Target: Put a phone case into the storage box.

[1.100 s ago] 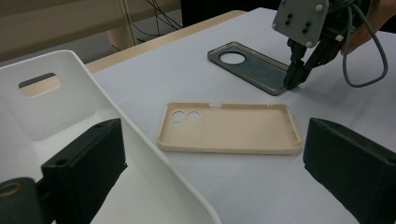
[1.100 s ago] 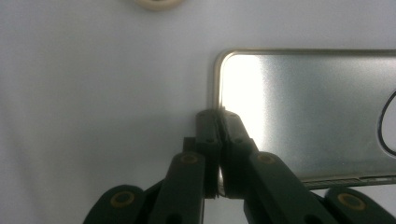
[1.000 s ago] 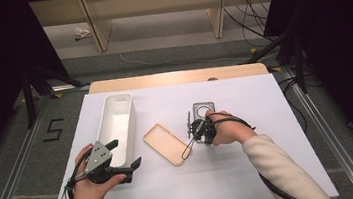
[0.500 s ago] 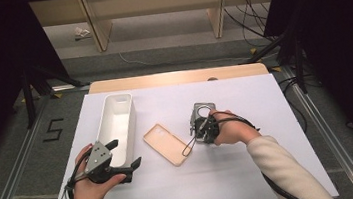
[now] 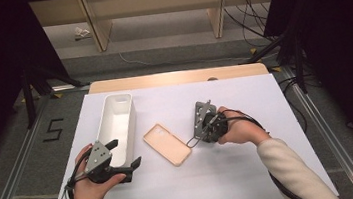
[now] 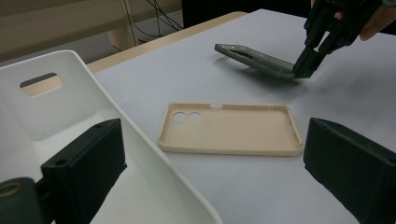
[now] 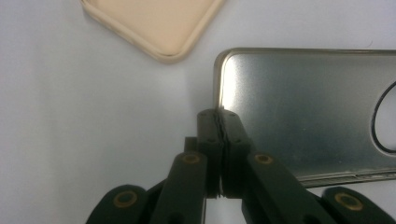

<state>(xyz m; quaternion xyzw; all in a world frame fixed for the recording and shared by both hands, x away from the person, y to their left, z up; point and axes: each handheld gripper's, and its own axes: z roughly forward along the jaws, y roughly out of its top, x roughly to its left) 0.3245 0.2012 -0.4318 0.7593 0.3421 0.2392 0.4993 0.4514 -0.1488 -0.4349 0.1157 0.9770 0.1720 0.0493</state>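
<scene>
The grey phone (image 6: 257,58) hangs tilted just above the table, pinched at one thin edge by the closed jaws of the right gripper (image 6: 303,70), near the beige case (image 5: 167,144). So shallow a hold could let it pivot or slip onto the table. The left gripper (image 6: 215,186) stands open beside the white bin (image 5: 117,129), holding nothing.
</scene>
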